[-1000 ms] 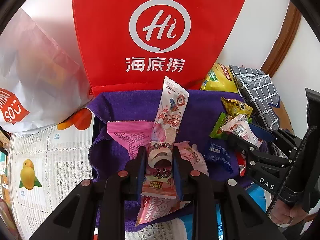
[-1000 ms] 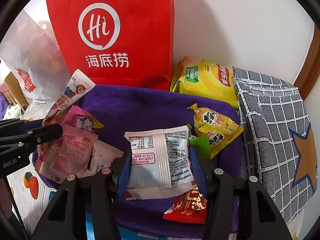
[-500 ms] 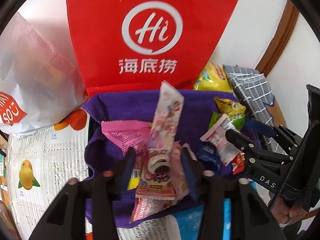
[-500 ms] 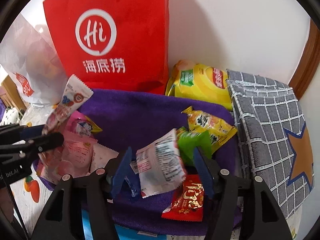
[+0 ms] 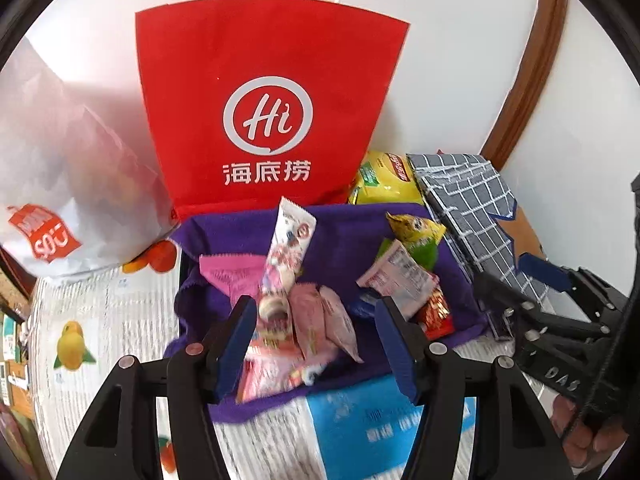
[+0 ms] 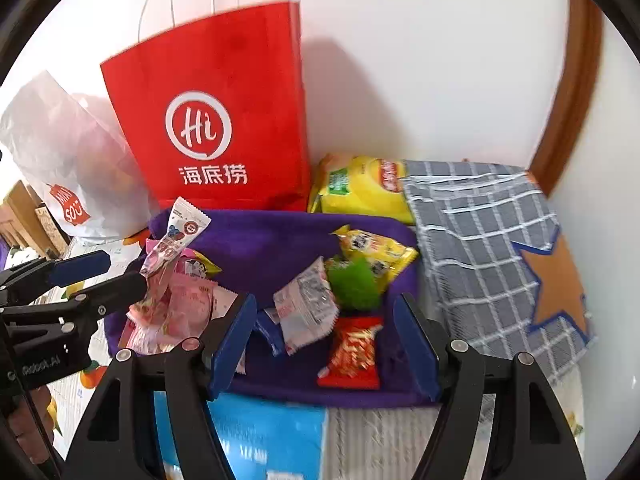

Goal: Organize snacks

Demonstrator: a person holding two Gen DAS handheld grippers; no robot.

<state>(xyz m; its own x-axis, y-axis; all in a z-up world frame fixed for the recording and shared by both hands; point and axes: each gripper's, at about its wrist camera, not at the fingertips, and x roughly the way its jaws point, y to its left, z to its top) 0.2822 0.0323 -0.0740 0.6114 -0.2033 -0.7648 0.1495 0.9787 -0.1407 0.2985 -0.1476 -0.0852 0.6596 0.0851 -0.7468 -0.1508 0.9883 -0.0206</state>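
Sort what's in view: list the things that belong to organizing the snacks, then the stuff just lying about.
Belongs to the job:
long pink-and-white snack packet
pink packets
white packet
green packet
yellow packet
red packet
purple cloth under them

Lying about:
red paper bag
white plastic bag
yellow chip bag
checked grey cloth

The purple cloth point(image 6: 280, 240) has bare room in its middle, between the pink packets point(image 6: 176, 304) at left and the white packet point(image 6: 308, 304) at right. Behind, the red bag point(image 6: 216, 120) and the wall block the way; the checked cloth point(image 6: 480, 240) closes the right side.
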